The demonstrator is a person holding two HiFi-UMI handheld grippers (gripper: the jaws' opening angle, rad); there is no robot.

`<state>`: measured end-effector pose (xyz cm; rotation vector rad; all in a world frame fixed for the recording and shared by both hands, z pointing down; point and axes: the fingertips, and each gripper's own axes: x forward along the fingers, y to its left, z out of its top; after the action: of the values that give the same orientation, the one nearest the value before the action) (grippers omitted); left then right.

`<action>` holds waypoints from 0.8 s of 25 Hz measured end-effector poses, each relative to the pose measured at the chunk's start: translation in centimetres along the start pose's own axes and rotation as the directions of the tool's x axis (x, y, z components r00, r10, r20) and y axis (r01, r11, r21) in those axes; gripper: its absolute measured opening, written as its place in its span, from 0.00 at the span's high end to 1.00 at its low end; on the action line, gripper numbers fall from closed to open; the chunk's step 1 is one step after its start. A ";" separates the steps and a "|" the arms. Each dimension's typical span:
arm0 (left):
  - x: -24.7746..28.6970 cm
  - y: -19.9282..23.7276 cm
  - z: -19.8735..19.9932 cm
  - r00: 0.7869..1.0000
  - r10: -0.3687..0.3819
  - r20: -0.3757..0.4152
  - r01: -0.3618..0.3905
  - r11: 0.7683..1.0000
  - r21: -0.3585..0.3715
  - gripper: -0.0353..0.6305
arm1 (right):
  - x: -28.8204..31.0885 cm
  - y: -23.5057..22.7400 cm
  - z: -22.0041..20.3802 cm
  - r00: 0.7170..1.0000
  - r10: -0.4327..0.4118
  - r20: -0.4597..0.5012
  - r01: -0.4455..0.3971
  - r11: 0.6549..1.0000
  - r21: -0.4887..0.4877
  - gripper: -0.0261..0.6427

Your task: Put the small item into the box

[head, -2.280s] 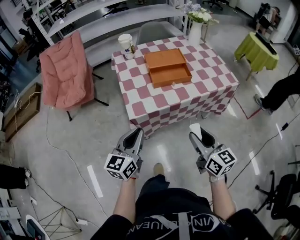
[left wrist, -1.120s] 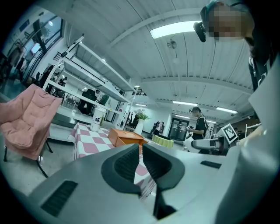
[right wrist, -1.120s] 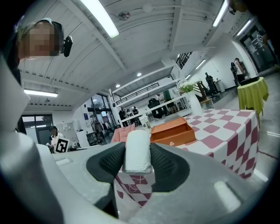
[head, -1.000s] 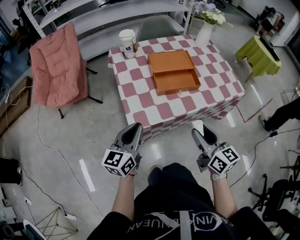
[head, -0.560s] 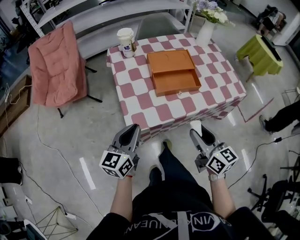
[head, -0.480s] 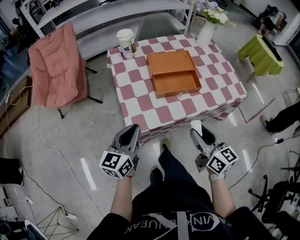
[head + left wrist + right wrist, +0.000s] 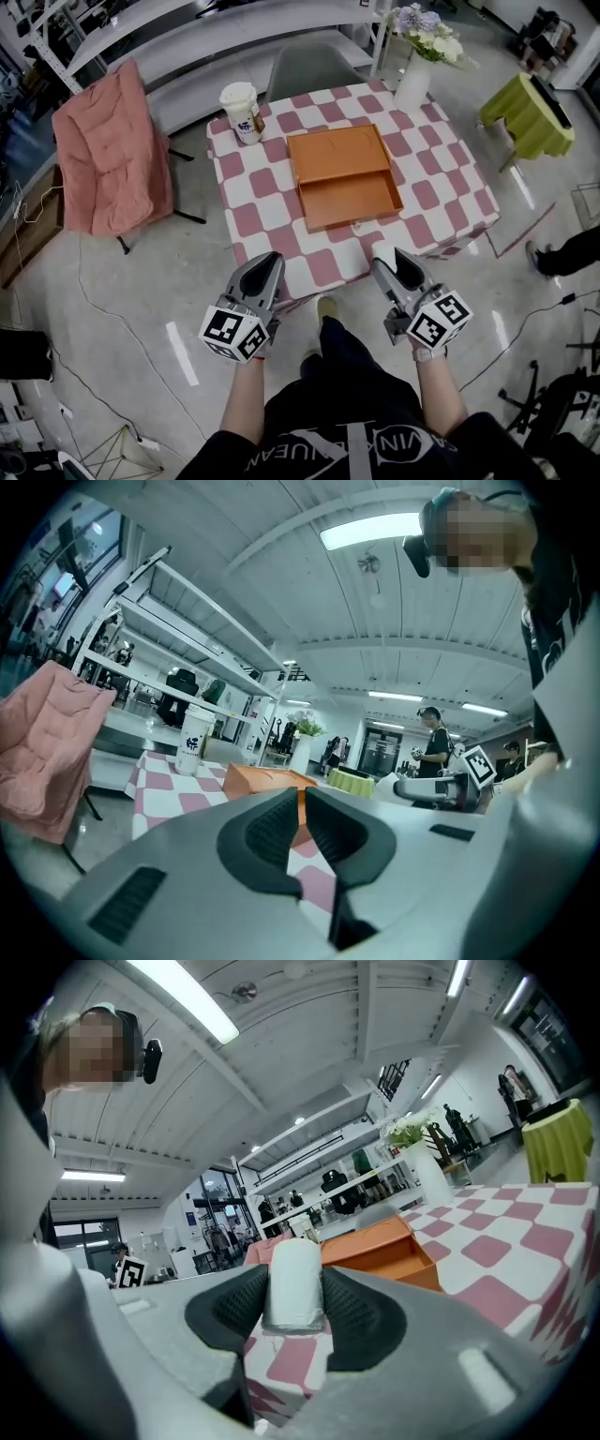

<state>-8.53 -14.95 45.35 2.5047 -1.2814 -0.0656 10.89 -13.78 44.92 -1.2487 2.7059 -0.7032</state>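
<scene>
My right fingers point(image 7: 361, 1321) are clamped on the small item point(image 7: 295, 1283), grasp done; my left fingers point(image 7: 267, 832) are pressed together, empty. The open box point(image 7: 342, 183) sits well ahead of them on the surface point(image 7: 258, 202) — reaching it and releasing are left, I judge.

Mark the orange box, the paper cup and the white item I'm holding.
orange box point(image 7: 349, 202), head view, bare floor of its open half.
paper cup point(image 7: 244, 120), head view, side below the lid.
white item point(image 7: 294, 1283), right gripper view, face between the jaws.

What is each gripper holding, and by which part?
Right gripper pinches a small white roll across its sides; left gripper is shut on nothing.
</scene>
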 end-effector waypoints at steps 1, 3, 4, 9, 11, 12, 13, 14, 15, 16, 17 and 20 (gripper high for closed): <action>0.7 0.1 0.1 1.000 -0.006 -0.002 0.006 1.000 0.002 0.91 | 0.4 -0.4 0.2 1.000 0.003 -0.002 -0.003 1.000 0.002 0.69; 2.0 0.5 0.2 1.000 -0.010 -0.005 0.010 1.000 0.000 0.91 | 1.3 -1.1 0.5 1.000 0.008 -0.009 -0.008 1.000 0.001 0.69; 2.6 0.8 0.3 1.000 -0.010 -0.004 0.010 1.000 -0.002 0.91 | 1.8 -1.5 0.7 1.000 0.011 -0.015 -0.011 1.000 -0.003 0.69; 5.3 1.8 -0.1 1.000 -0.012 -0.022 0.012 1.000 -0.001 0.91 | 4.1 -3.3 0.6 0.993 0.005 -0.114 -0.010 0.999 -0.047 0.69; 6.2 2.2 -0.3 0.999 -0.011 -0.032 0.011 1.000 0.000 0.91 | 5.0 -4.0 0.5 0.987 0.001 -0.158 -0.012 0.998 -0.069 0.69; 6.6 2.4 -0.4 0.999 -0.012 -0.037 0.012 1.000 0.000 0.91 | 5.5 -4.3 0.5 0.985 0.002 -0.174 -0.016 0.997 -0.077 0.69; 7.0 2.6 -0.6 0.999 -0.013 -0.042 0.013 1.000 0.002 0.91 | 5.9 -4.5 0.6 0.982 0.005 -0.188 -0.021 0.996 -0.085 0.69; 7.3 2.8 -0.7 0.999 -0.013 -0.047 0.013 1.000 0.002 0.91 | 6.4 -4.8 0.7 0.979 0.009 -0.202 -0.028 0.995 -0.091 0.69; 7.7 3.0 -0.8 0.999 -0.012 -0.051 0.013 1.000 0.002 0.91 | 6.9 -5.0 0.7 0.977 0.012 -0.215 -0.034 0.995 -0.097 0.69; 8.0 3.2 -0.9 0.998 -0.011 -0.054 0.011 1.000 0.000 0.91 | 7.4 -5.2 0.7 0.973 0.014 -0.230 -0.039 0.994 -0.104 0.69; 8.3 3.4 -0.9 0.998 -0.008 -0.056 0.008 1.000 -0.002 0.91 | 7.9 -5.4 0.7 0.969 0.016 -0.246 -0.046 0.992 -0.114 0.69; 9.1 4.0 -1.0 0.998 0.003 -0.063 -0.003 1.000 -0.007 0.91 | 9.3 -5.8 0.8 0.954 0.027 -0.298 -0.076 0.985 -0.154 0.69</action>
<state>-6.05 -24.11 48.47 2.4779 -1.2578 0.0089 8.96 -24.15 47.85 -1.1836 3.0844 -0.7264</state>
